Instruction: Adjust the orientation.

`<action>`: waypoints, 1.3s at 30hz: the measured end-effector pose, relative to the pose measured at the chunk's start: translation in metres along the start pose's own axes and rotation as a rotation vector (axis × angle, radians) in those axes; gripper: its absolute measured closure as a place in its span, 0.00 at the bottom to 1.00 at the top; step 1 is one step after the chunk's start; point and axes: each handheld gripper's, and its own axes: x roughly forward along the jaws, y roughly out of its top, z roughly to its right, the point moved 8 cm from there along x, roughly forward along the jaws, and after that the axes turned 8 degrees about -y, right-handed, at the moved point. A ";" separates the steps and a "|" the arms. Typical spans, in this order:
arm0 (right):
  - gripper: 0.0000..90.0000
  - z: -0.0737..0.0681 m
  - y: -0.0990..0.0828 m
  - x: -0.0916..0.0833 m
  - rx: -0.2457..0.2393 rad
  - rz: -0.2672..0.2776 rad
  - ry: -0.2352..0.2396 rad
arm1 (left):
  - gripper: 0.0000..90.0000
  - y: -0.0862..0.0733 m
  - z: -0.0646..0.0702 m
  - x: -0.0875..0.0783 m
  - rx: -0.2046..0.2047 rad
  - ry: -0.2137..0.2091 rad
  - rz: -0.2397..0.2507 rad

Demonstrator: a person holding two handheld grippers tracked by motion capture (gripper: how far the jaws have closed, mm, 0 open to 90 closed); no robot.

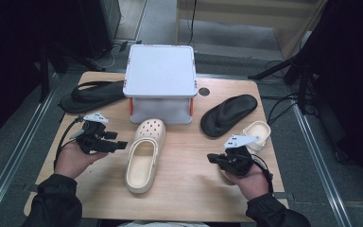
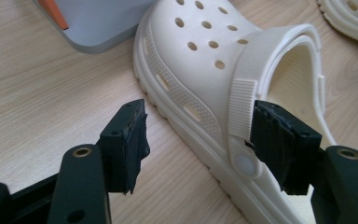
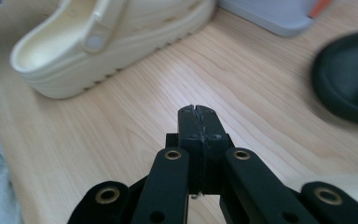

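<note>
High view: cream clog (image 1: 144, 156) lies mid-table, toe toward the white box (image 1: 160, 78). Left gripper (image 1: 116, 144) sits just beside the clog's left side; right gripper (image 1: 212, 158) is well apart to its right.

Left gripper view: jaws spread wide, the clog's strap (image 2: 242, 109) and sidewall between them, pads not pressing.

Right gripper view: jaws fully closed, empty, over bare table (image 3: 242, 79); the clog lies ahead, upper left.

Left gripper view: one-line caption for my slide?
Open left tool beside the cream clog on the wooden table.
</note>
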 end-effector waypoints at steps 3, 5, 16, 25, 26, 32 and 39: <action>1.00 0.010 -0.010 -0.008 0.023 0.004 -0.032 | 0.41 -0.001 -0.004 0.002 -0.009 0.006 -0.005; 1.00 0.013 -0.013 -0.011 0.020 0.004 -0.047 | 0.41 -0.001 -0.005 0.003 -0.009 0.009 -0.004; 1.00 0.031 -0.040 -0.036 0.042 0.001 -0.119 | 0.41 0.000 -0.010 0.005 -0.037 0.003 0.003; 1.00 0.043 -0.051 -0.044 0.070 -0.003 -0.134 | 0.41 -0.002 -0.011 0.006 -0.034 0.008 -0.011; 1.00 0.046 -0.054 -0.046 0.080 -0.007 -0.140 | 0.41 -0.002 -0.011 0.006 -0.035 0.008 -0.012; 1.00 0.048 -0.058 -0.047 0.077 -0.025 -0.137 | 0.41 -0.002 -0.012 0.005 -0.036 0.014 -0.011; 1.00 0.048 -0.062 -0.048 0.081 -0.026 -0.134 | 0.42 -0.002 -0.011 0.004 -0.030 0.017 -0.005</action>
